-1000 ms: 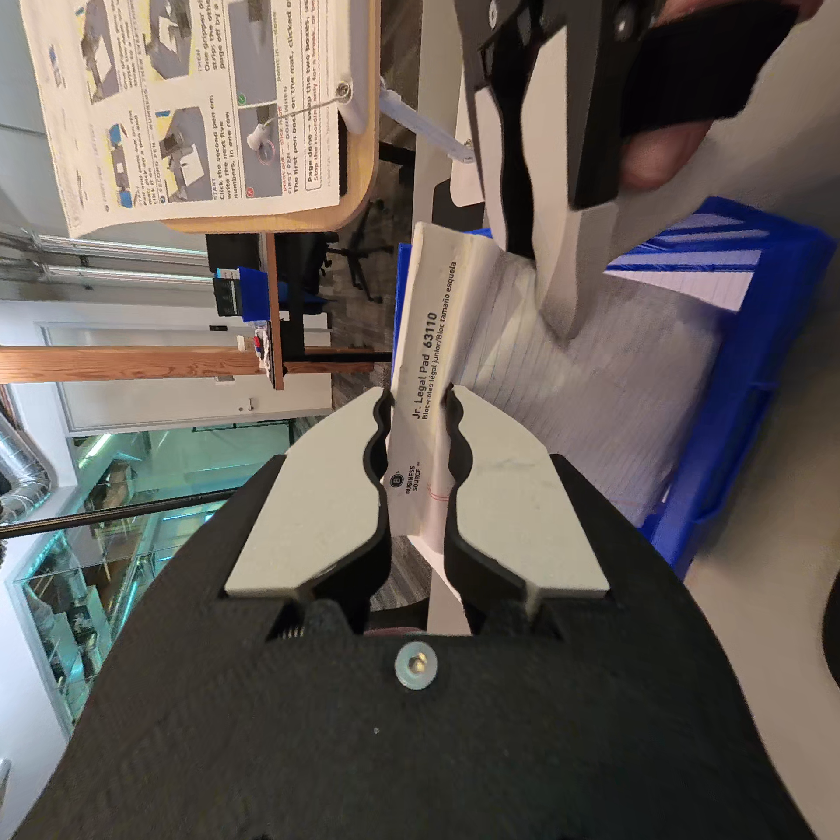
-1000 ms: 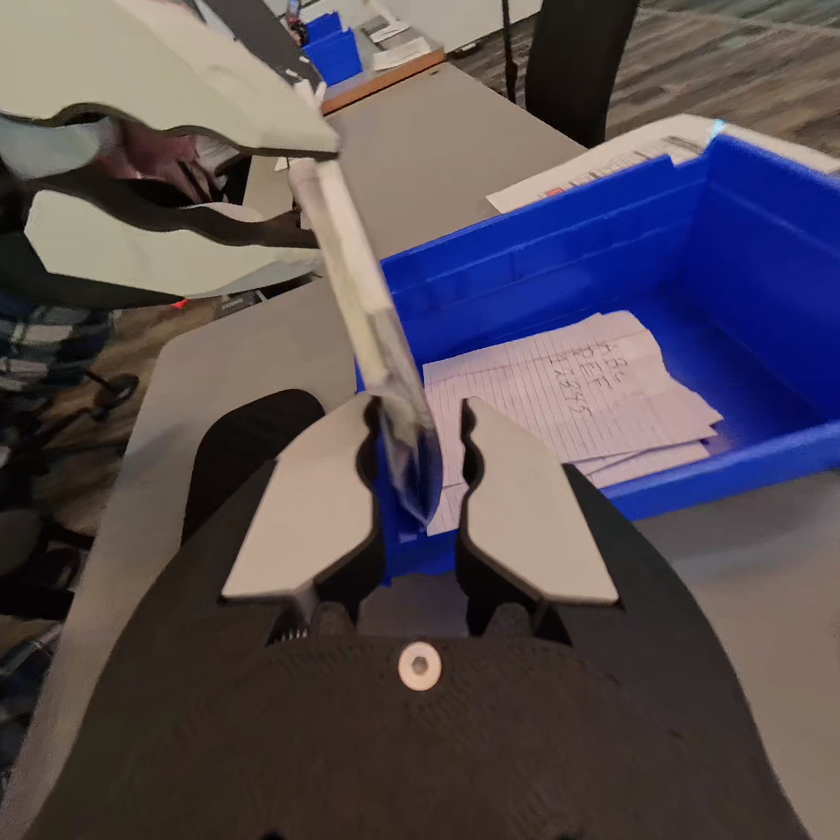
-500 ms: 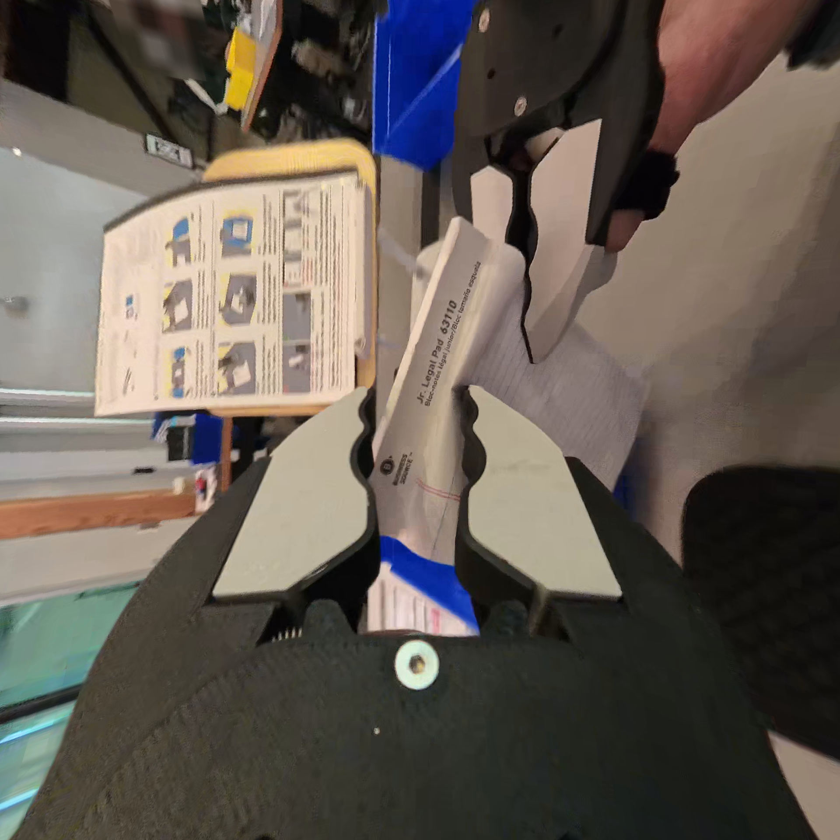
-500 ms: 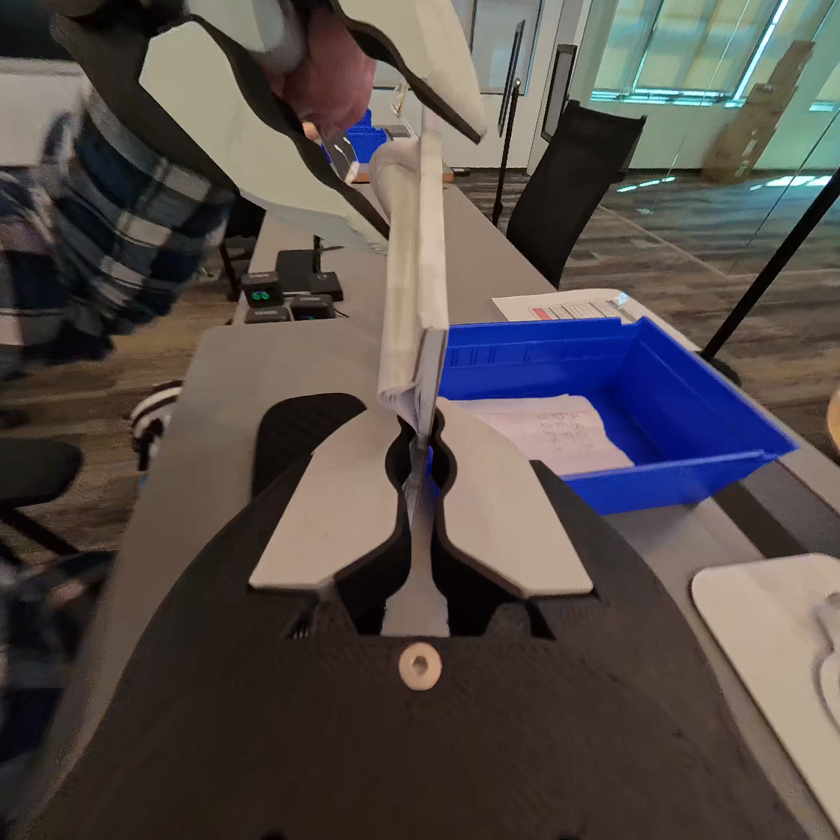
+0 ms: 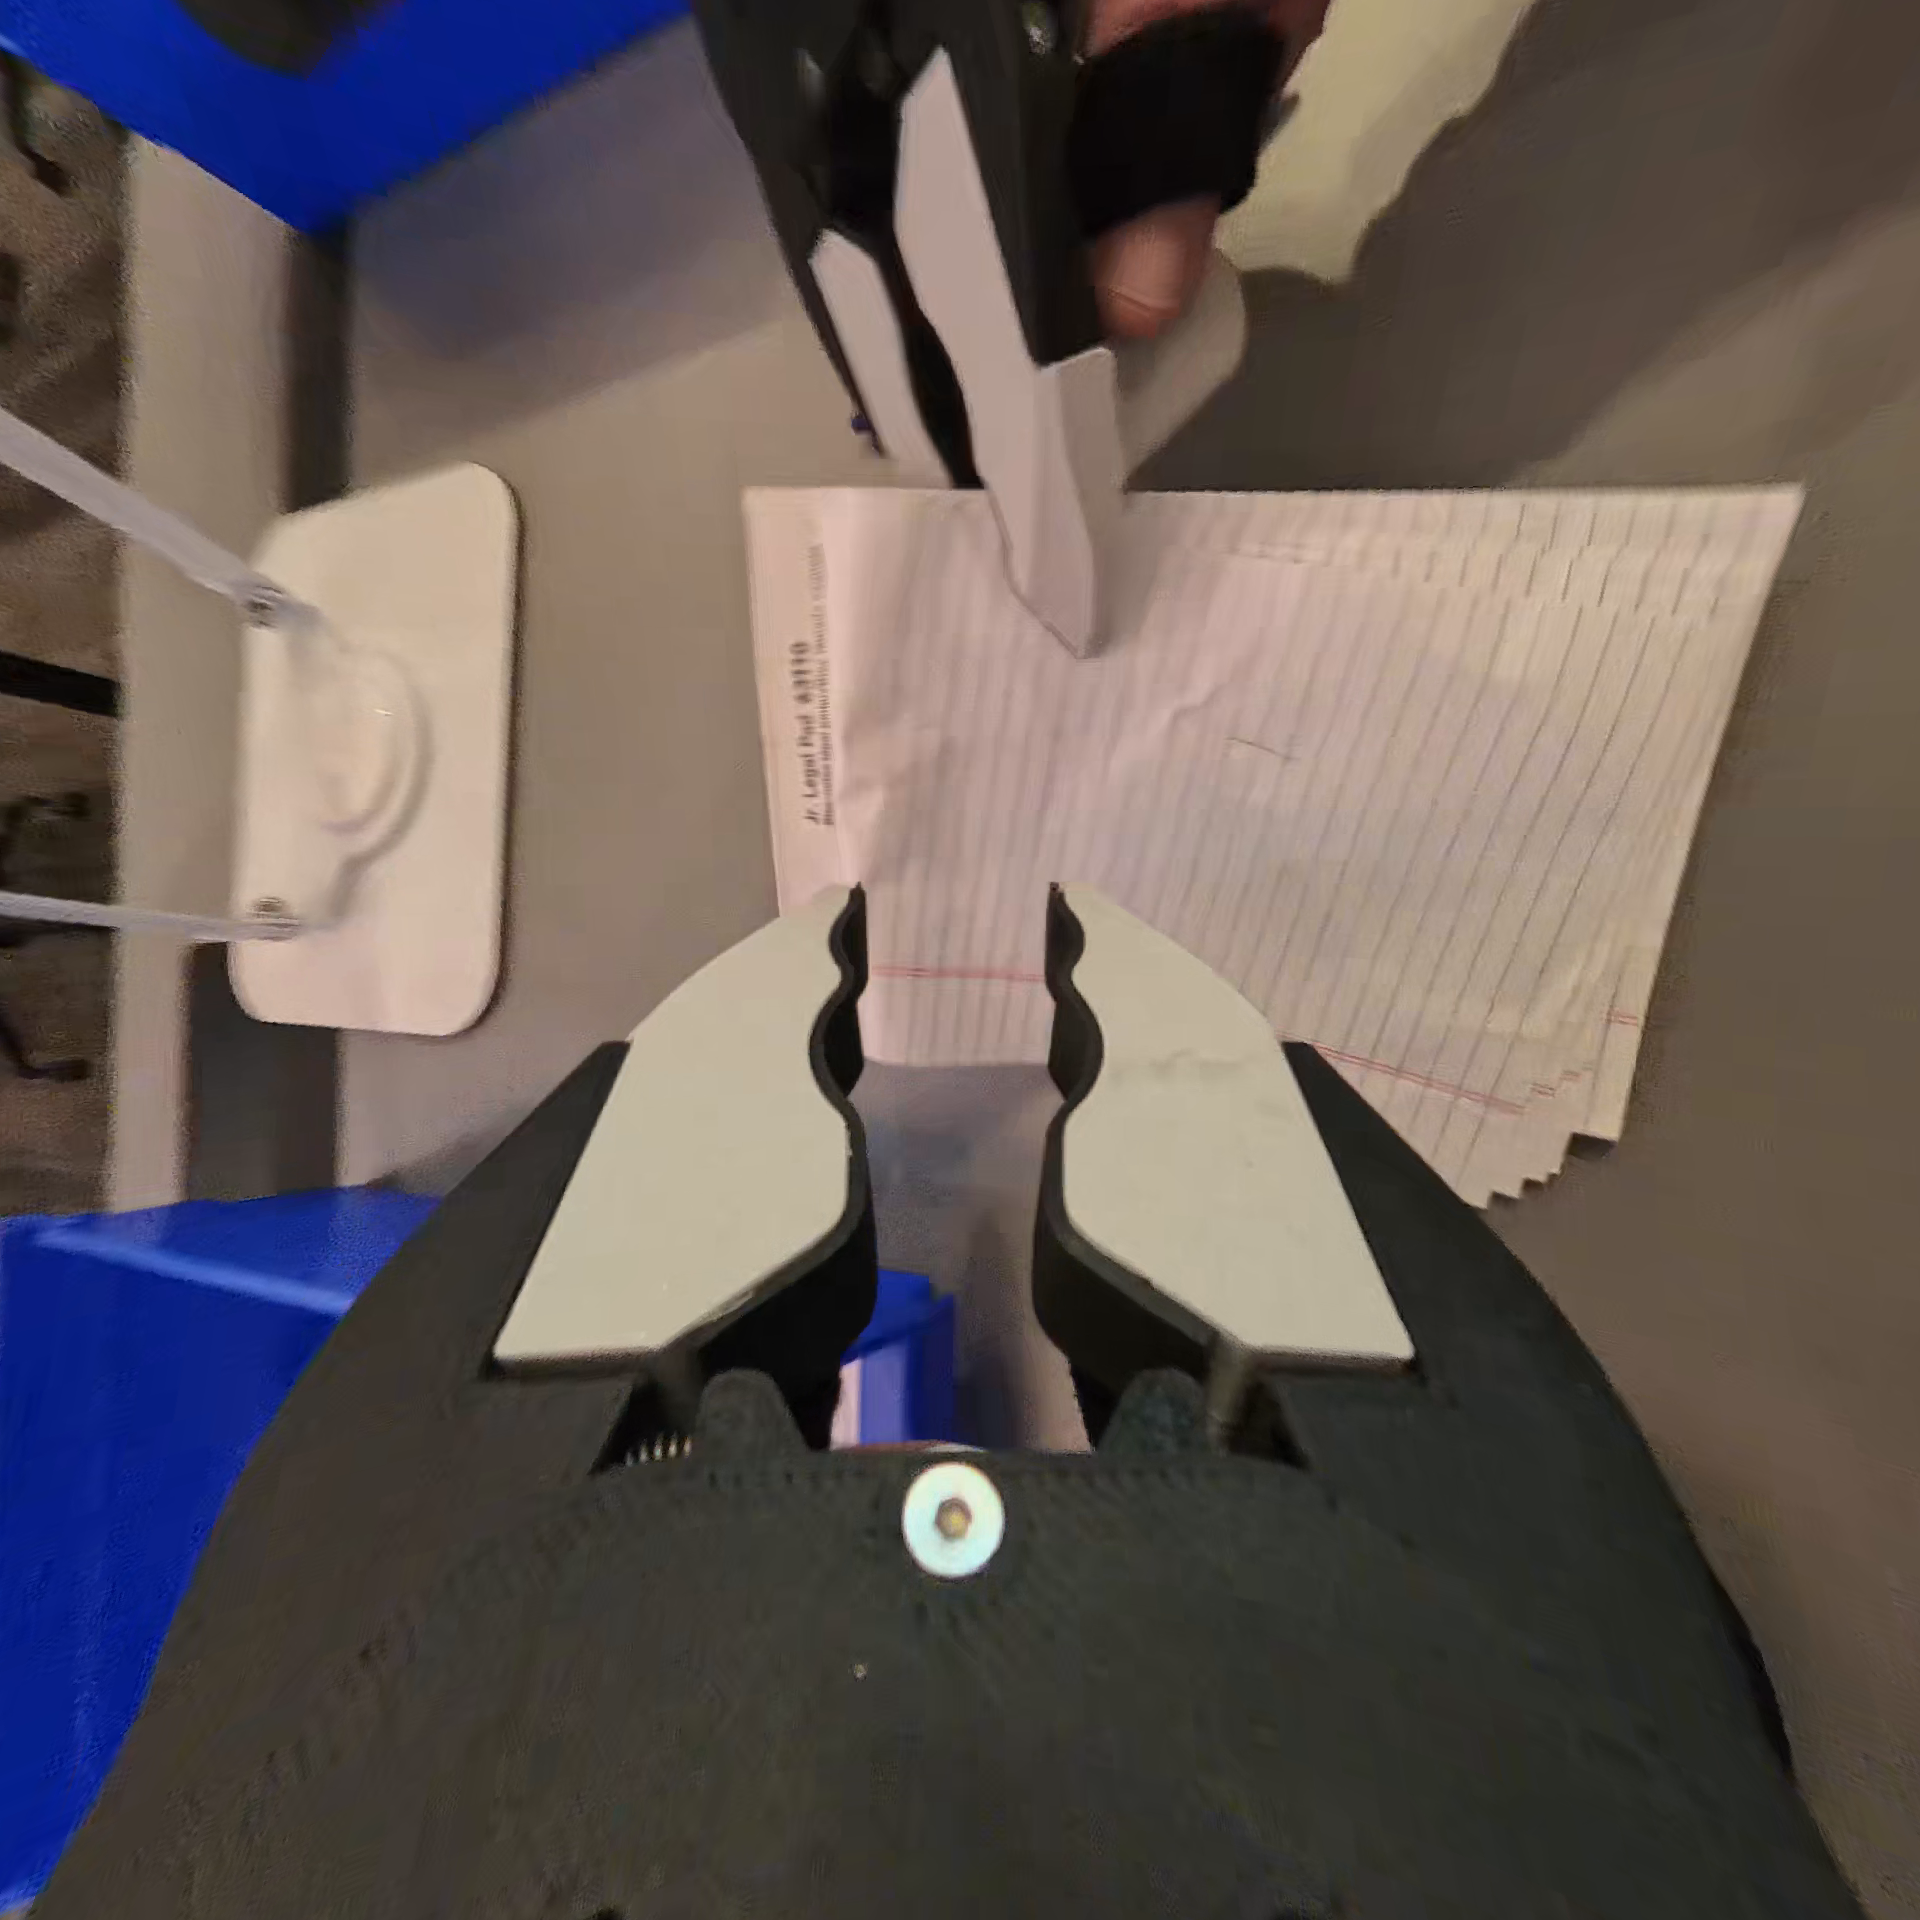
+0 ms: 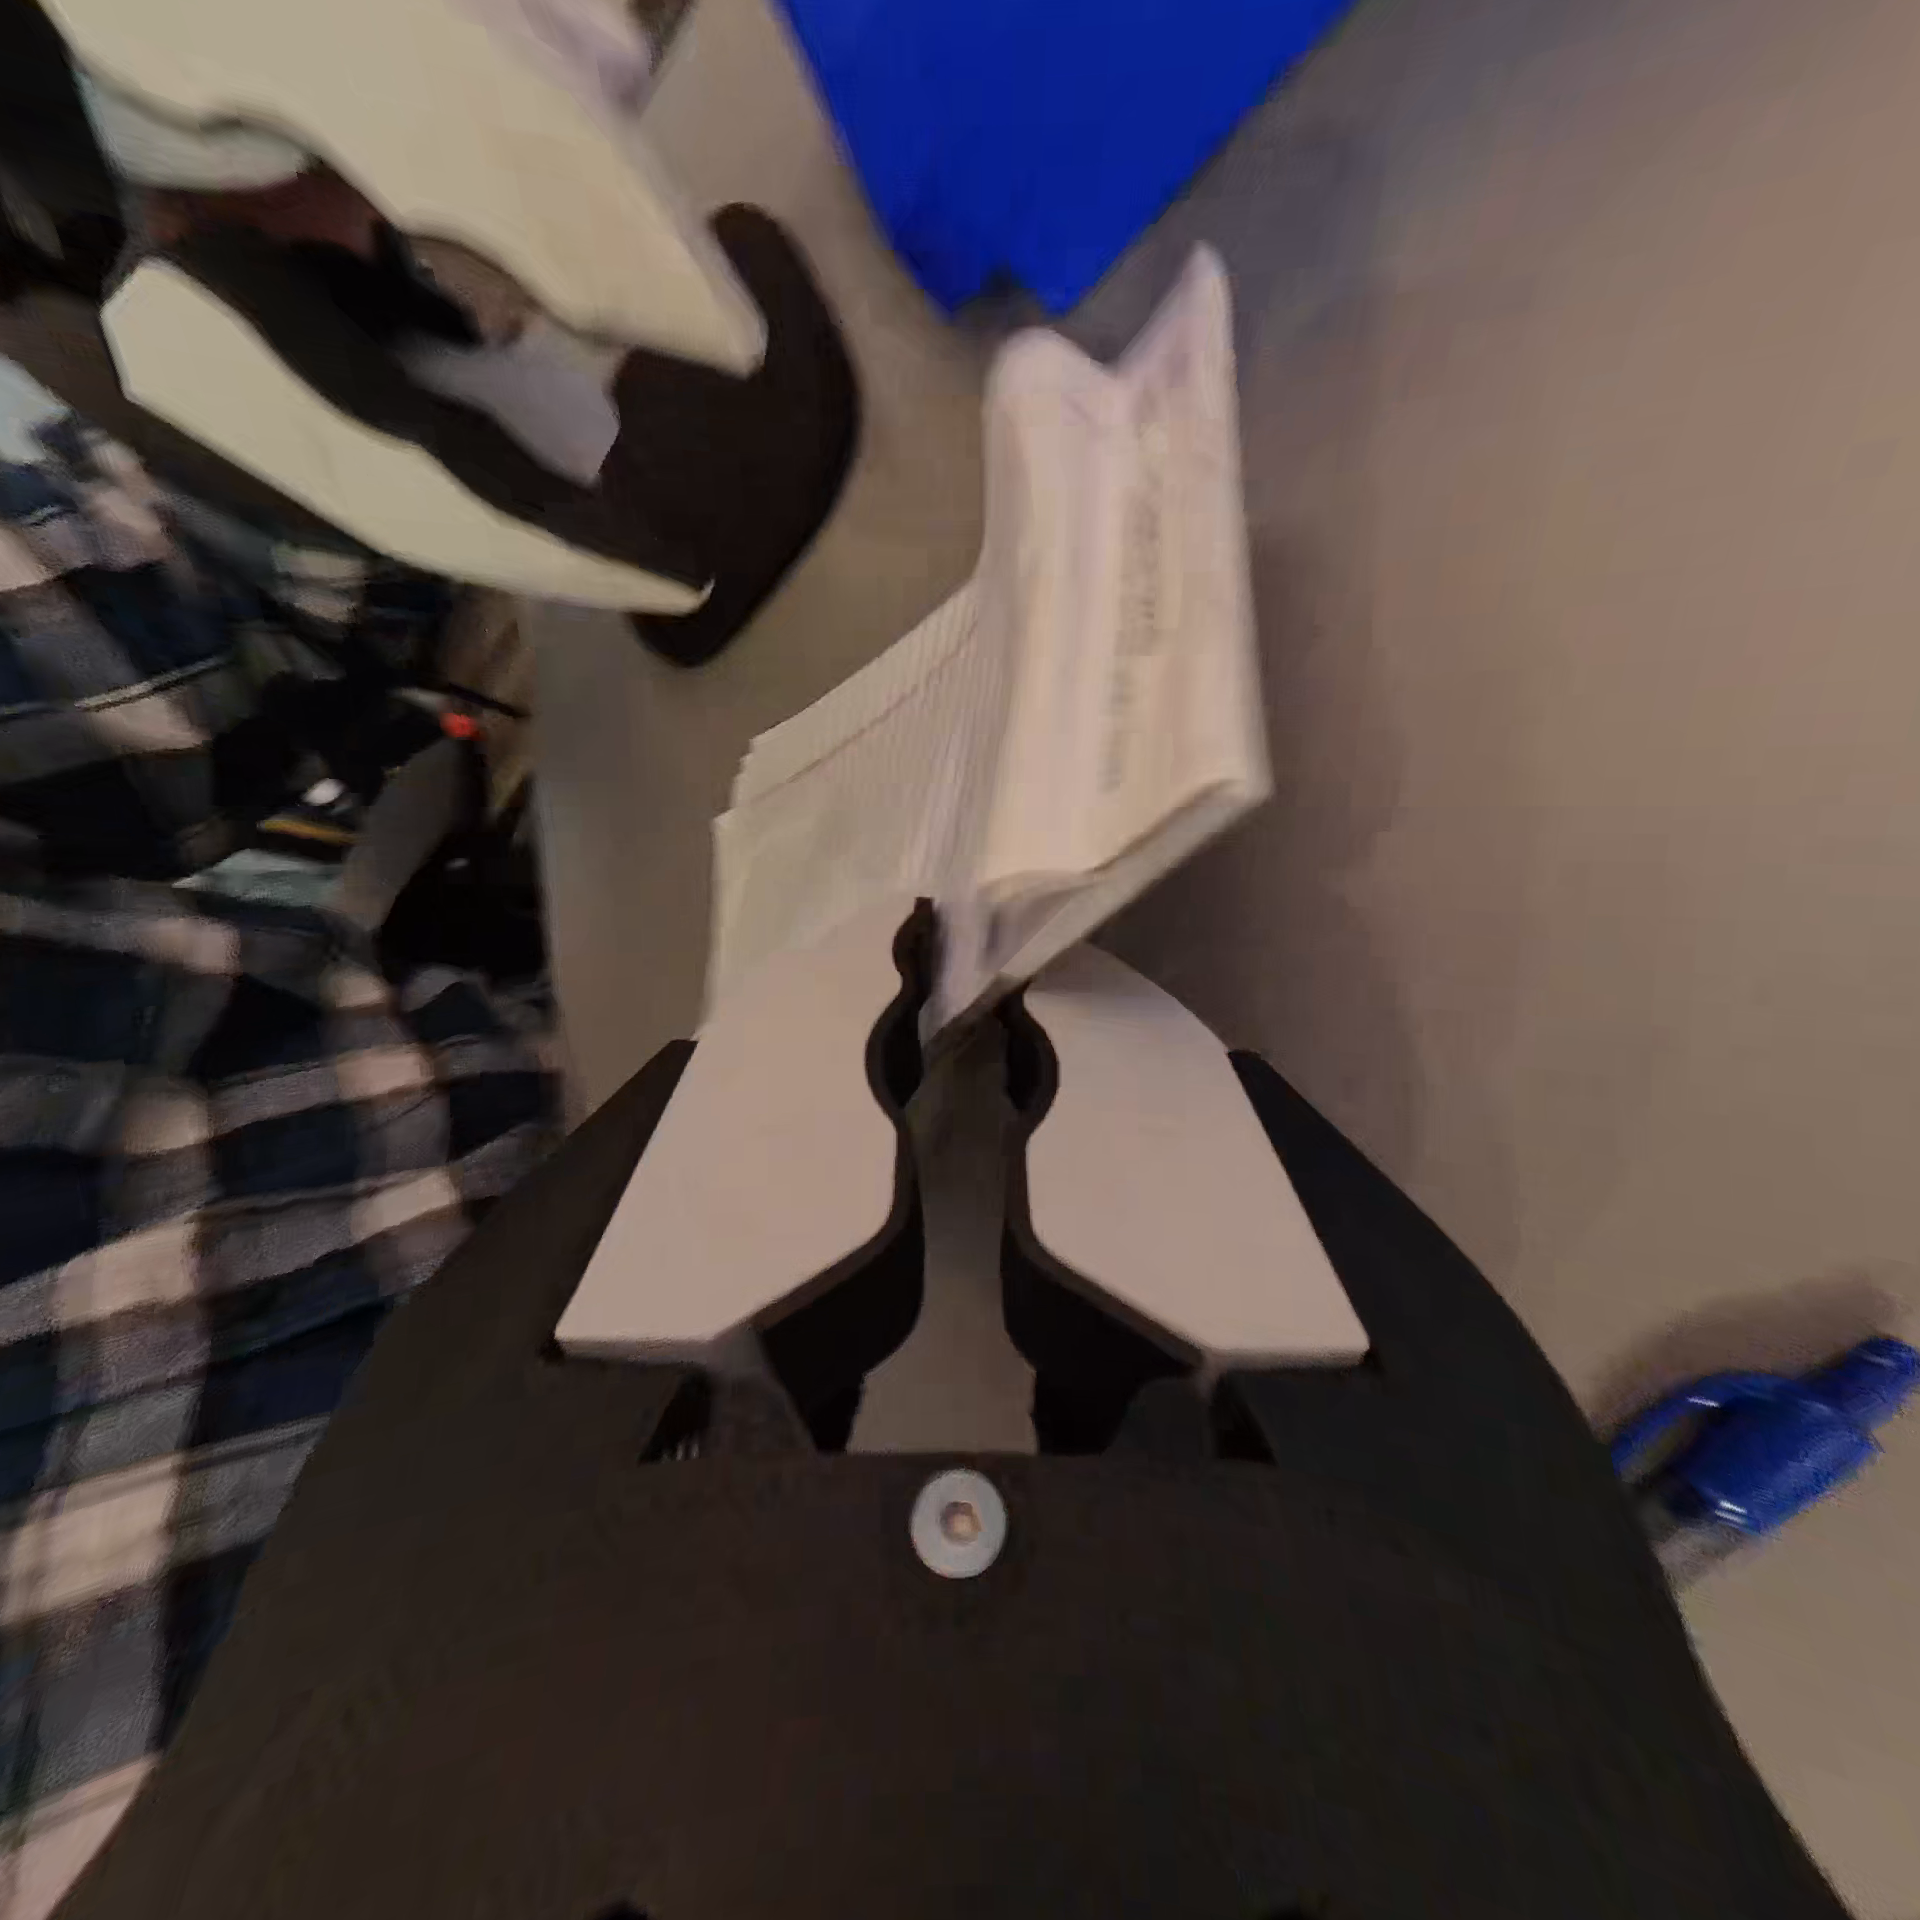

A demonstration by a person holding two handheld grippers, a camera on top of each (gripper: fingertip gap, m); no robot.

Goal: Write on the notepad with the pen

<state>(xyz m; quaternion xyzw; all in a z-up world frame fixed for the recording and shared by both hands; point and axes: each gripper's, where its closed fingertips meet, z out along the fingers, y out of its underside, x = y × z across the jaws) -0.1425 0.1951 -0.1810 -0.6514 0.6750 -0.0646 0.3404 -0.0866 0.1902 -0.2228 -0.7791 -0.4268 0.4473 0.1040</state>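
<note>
The white lined notepad (image 5: 1299, 790) lies spread on the grey table (image 5: 644, 727), its bound edge to the left. My left gripper (image 5: 954, 896) is open just short of the pad's near edge; its pads press on nothing. My right gripper (image 5: 1070, 623) comes in from the top, shut on the pad's far edge. In the right wrist view the pad (image 6: 1049, 665) slants up from my right gripper (image 6: 971, 956), one corner pinched between the fingers. My left gripper (image 6: 727, 473) shows open at the upper left. A blue pen-like thing (image 6: 1766, 1444) lies on the table at the lower right.
A blue bin (image 5: 187, 1455) stands at the lower left and another (image 5: 312, 125) at the top left. A white mount plate (image 5: 384, 748) sits left of the pad. A black pad (image 6: 769, 436) lies on the table. A person in a plaid shirt (image 6: 156, 1091) is at the left. One gripper's finger ends stand about 8 centimetres off the other's. My right tips are roughly 12 centimetres from the blue pen-like thing (image 6: 1766, 1444).
My left gripper let go of the pad's bound edge and opened. The pad came down from upright over the bin to the table. My right gripper closed on its edge.
</note>
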